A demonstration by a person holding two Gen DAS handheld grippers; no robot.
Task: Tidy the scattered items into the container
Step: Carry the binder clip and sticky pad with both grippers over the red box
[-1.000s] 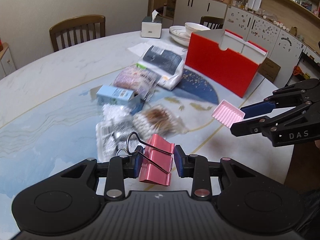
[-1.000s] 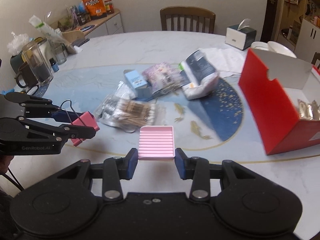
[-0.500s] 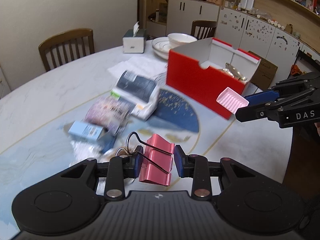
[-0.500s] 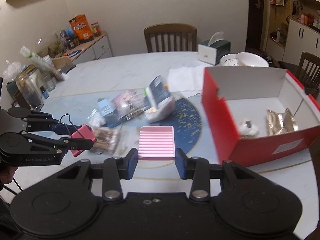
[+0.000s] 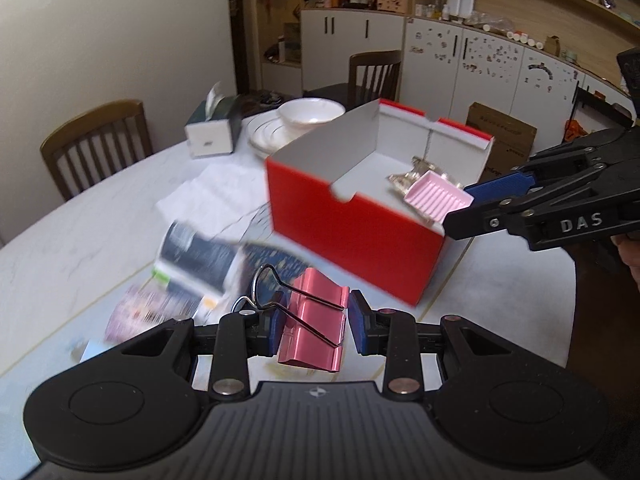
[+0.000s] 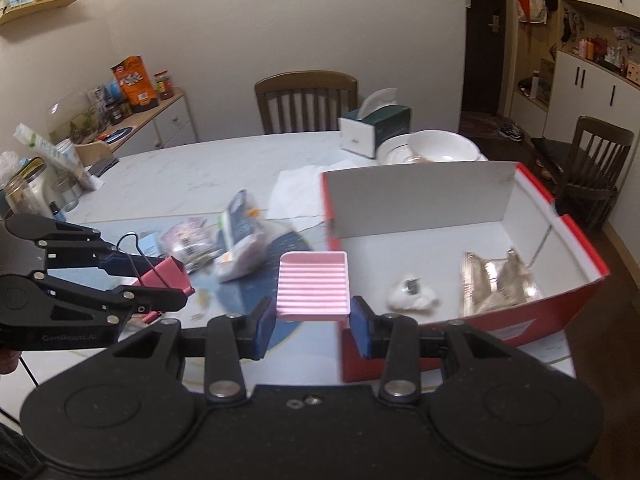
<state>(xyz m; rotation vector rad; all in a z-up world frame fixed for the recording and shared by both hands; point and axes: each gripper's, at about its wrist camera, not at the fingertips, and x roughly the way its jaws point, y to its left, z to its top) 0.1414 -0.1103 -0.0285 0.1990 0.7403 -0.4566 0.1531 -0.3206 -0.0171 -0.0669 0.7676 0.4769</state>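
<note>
My left gripper (image 5: 313,322) is shut on a pink binder clip (image 5: 314,326) and holds it above the table, short of the open red box (image 5: 352,232). My right gripper (image 6: 312,320) is shut on a pink ribbed tray (image 6: 313,285) at the box's near left corner (image 6: 560,312). In the left wrist view the tray (image 5: 438,196) hangs over the box's open top. A gold foil packet (image 6: 496,280) and a white wad (image 6: 412,294) lie inside the box. The left gripper with the clip (image 6: 166,276) shows at the left of the right wrist view.
Blurred packets (image 5: 196,260) lie on the table left of the box. A tissue box (image 5: 212,128), stacked white bowls (image 5: 304,116) and sheets of paper (image 5: 224,184) sit behind. Wooden chairs (image 5: 96,144) ring the table. Jars and clutter stand at far left (image 6: 36,184).
Both grippers have moved toward the red box with their loads. The tray has gone from above the table to over the box. The packets have fallen behind.
</note>
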